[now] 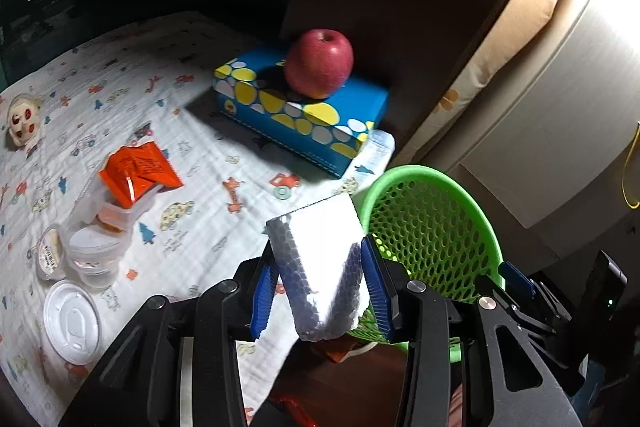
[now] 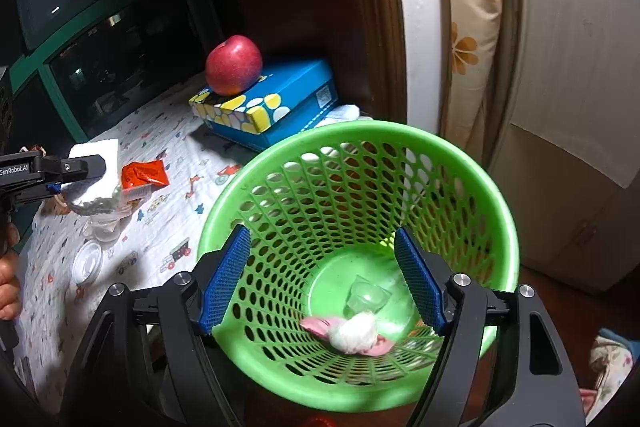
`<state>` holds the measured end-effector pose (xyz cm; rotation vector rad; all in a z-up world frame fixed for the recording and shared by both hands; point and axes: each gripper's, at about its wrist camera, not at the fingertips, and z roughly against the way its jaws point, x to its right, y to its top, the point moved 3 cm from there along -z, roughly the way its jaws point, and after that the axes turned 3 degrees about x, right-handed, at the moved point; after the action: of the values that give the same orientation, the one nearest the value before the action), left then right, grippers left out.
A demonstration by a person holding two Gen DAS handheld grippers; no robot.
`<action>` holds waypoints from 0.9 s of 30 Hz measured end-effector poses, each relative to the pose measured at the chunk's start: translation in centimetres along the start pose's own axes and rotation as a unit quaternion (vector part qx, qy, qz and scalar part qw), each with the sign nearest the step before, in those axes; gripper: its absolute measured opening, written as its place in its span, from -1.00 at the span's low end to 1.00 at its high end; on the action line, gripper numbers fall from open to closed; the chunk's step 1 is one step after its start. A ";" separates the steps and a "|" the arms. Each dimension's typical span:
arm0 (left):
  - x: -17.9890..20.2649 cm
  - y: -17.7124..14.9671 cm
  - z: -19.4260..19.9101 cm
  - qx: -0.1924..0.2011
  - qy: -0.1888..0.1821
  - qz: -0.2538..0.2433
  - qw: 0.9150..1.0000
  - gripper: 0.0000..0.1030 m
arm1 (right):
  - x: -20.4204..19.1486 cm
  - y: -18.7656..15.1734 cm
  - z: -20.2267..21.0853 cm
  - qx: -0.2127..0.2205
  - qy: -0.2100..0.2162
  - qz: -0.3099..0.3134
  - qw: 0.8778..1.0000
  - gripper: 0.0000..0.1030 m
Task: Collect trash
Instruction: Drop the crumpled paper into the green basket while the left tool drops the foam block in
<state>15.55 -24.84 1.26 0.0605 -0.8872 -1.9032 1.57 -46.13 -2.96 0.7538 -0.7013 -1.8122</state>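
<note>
We are in a home. Ahead of our left fingers (image 1: 276, 279) a children's car-print cloth (image 1: 192, 99) covers the bench, with an apple (image 1: 319, 63) on a tissue box (image 1: 296, 107). Beyond our right fingers (image 2: 226, 279) stand floral bedding (image 2: 468, 47) and a dark cabinet (image 2: 120, 39).

A white styrofoam block (image 1: 320, 267) is held above the worktop's edge. An orange torn wrapper (image 1: 138, 173) and clear plastic cups (image 1: 94, 255) are seen beyond; a green perforated plastic basket (image 2: 360, 147) stands beside.
</note>
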 end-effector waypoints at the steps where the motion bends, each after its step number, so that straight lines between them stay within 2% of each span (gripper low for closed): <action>1: 0.9 0.1 -0.5 -0.003 -0.004 -0.008 1.000 -0.23 | 0.4 0.0 0.1 0.001 -0.003 -0.002 1.000 0.50; 7: 5.6 -0.3 -3.1 -0.025 -0.021 -0.056 0.998 -0.23 | 2.8 -0.3 1.3 0.011 -0.018 -0.021 1.000 0.58; 11: 7.8 -0.9 -4.9 -0.043 -0.035 -0.073 0.996 -0.23 | 4.0 -0.6 2.1 0.017 -0.024 -0.031 0.999 0.72; 17: 9.6 -2.0 -7.0 -0.065 -0.044 -0.090 0.993 -0.22 | 4.7 -0.9 2.7 0.023 -0.030 -0.035 0.999 0.72; 18: 9.8 -2.1 -7.3 -0.068 -0.045 -0.091 0.992 -0.18 | 4.8 -0.9 2.9 0.024 -0.031 -0.036 0.999 0.72; 20: 9.9 -2.3 -7.7 -0.071 -0.047 -0.093 0.992 0.10 | 4.9 -0.9 3.1 0.026 -0.031 -0.038 0.998 0.72; 27: 8.5 -2.7 -7.1 -0.066 -0.048 -0.083 0.993 0.16 | 4.0 -0.8 3.2 0.028 -0.027 -0.033 0.999 0.75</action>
<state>12.05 -34.94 -2.74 -0.0388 -0.8391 -2.1319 -2.51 -49.26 -2.24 0.7754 -0.7737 -1.8853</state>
